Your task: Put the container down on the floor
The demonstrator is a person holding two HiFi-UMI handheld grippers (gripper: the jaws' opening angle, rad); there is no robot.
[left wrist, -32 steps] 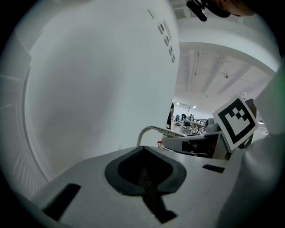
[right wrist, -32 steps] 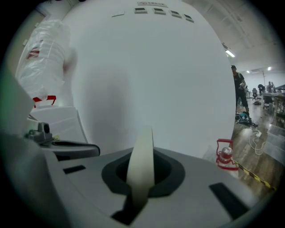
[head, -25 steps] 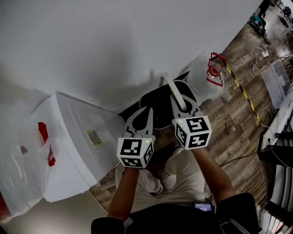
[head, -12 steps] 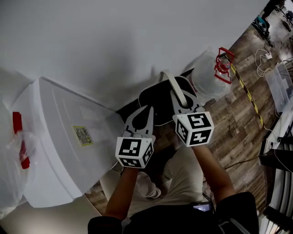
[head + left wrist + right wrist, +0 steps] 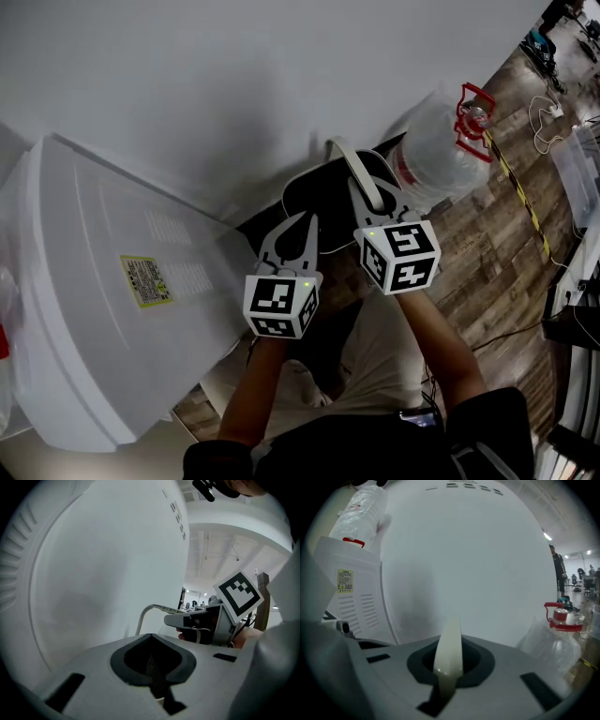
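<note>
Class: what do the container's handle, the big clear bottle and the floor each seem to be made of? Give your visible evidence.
The handle: probably plastic, cream, smooth, with a soft sheen along its edge. The bottle: likely clear plastic, see-through with a red cap fitting. The floor: wood or wood-look laminate, shown by grain and plank seams; matte.

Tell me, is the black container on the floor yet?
Done: the right gripper has its jaws shut on the white curved handle. In hand: the black round container hangs from it, seemingly just above the wood-plank floor. Left: set it down and let go.
</note>
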